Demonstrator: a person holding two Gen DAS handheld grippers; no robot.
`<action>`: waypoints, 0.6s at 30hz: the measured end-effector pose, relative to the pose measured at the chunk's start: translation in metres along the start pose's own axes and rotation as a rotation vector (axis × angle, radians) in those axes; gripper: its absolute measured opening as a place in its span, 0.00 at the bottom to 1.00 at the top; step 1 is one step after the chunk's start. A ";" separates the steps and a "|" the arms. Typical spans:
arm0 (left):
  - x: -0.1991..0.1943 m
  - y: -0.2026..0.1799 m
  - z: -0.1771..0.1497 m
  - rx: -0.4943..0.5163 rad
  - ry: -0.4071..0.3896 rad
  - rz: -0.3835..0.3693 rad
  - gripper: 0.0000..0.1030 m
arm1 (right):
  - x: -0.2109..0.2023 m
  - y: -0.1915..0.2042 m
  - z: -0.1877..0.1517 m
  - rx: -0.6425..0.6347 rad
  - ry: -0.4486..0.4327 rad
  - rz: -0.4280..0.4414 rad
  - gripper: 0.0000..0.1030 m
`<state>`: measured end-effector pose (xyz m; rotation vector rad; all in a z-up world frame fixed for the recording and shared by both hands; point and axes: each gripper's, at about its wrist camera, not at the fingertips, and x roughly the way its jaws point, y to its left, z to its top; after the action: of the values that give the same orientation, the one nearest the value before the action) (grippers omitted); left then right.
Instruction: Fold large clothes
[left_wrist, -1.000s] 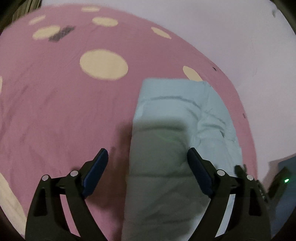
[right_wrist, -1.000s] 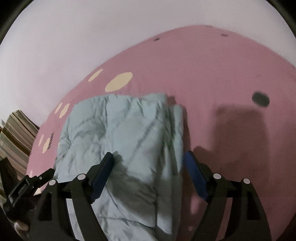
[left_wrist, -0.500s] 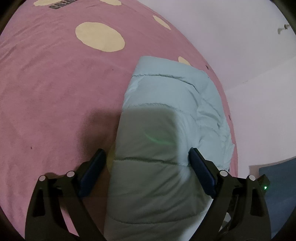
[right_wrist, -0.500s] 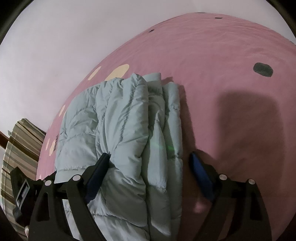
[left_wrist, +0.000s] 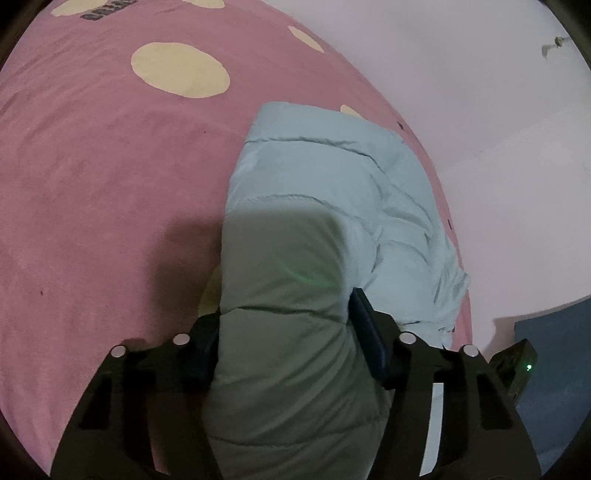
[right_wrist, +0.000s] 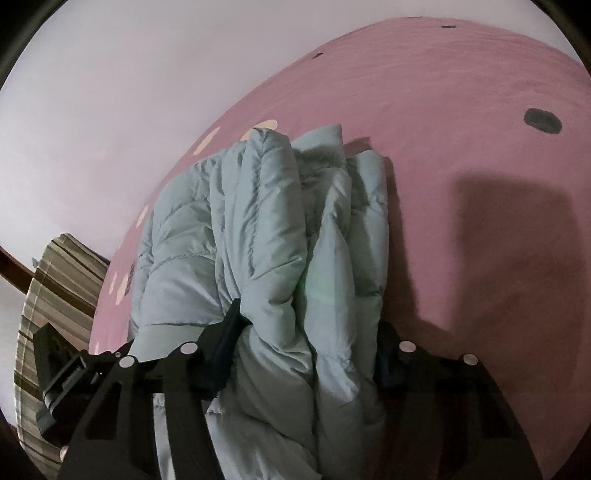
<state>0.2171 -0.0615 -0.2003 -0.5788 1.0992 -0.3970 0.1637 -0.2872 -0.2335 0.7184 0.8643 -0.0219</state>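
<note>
Both hand-held grippers, left and right, are closing on my pale blue quilted puffer jacket, lying folded on the pink spotted bed; it seems light, puffy, slippery, so I grip thick bunched edges.

Stuff we can't really make out here

The puffy jacket swallows the left gripper pads and runs off frame at 6 o'clock; the right gripper pad at 3 o'clock is buried too. Dark print on the pink bedspread at 11 o'clock is cut off, unreadable for us.
</note>
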 end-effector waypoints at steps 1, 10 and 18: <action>0.000 0.000 -0.001 0.004 -0.002 0.000 0.55 | 0.000 -0.001 0.000 0.005 0.001 0.009 0.52; -0.016 -0.005 -0.010 0.051 -0.033 0.011 0.40 | -0.003 -0.009 -0.002 0.049 0.016 0.108 0.35; -0.032 -0.011 -0.010 0.075 -0.063 0.009 0.34 | -0.011 -0.005 -0.004 0.030 -0.003 0.131 0.30</action>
<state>0.1945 -0.0539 -0.1738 -0.5162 1.0224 -0.4080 0.1521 -0.2917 -0.2307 0.8019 0.8139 0.0808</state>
